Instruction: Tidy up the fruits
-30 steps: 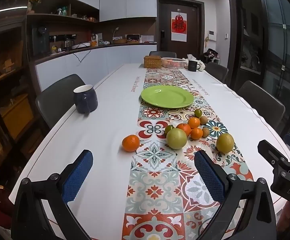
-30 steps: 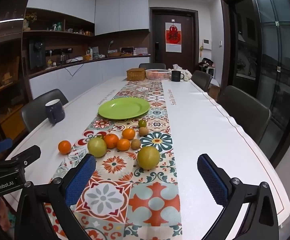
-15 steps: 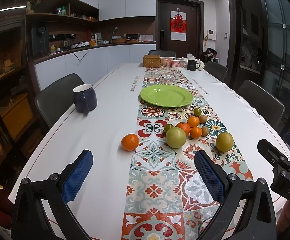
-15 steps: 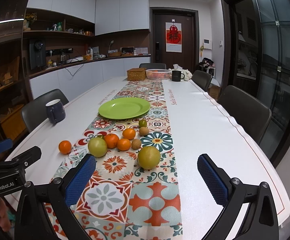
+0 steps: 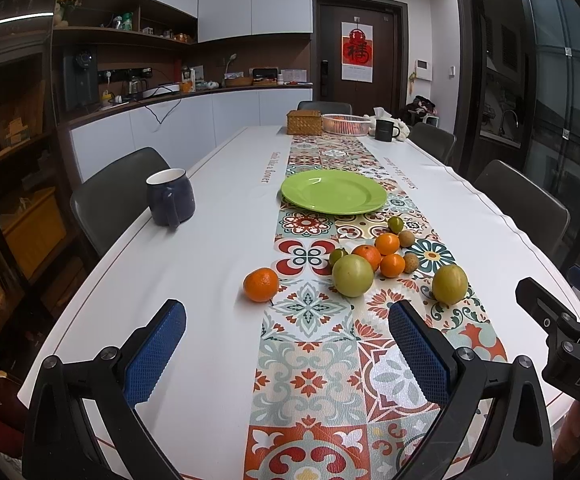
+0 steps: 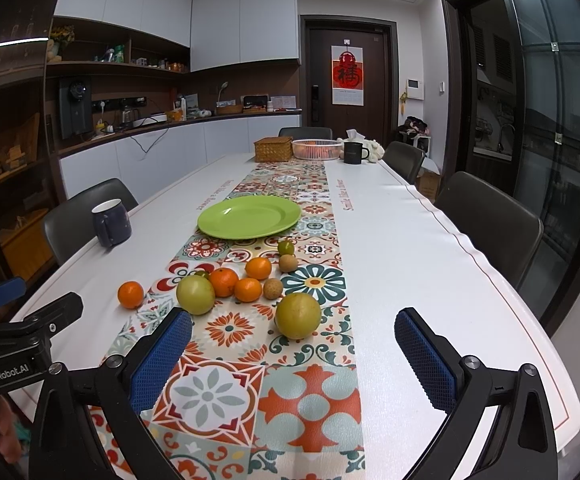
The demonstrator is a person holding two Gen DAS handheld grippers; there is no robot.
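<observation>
Both fingers of the left gripper are standing wide apart with nothing between them, and the blue pads are facing each other over the near end of the table. It is hovering above the tabletop, pointing forward along the patterned runner. The right gripper is in the same pose, its fingers also spread wide and empty, pointing down the runner a little more to the right. Each gripper is showing at the edge of the other's view, so they are side by side at the near end.

The fruits are lying loose on the runner, in front of both grippers and not touched by them. A lone orange is sitting at the left edge of the runner, apart from the others. A large green fruit is lying just ahead of the left gripper, close to a cluster of small oranges. A second large yellow-green fruit is resting nearer to the right gripper, between its fingers in that view but farther away. Beyond the fruits, a green plate is lying empty on the runner. A dark blue mug is standing on the white cloth to the left.
</observation>
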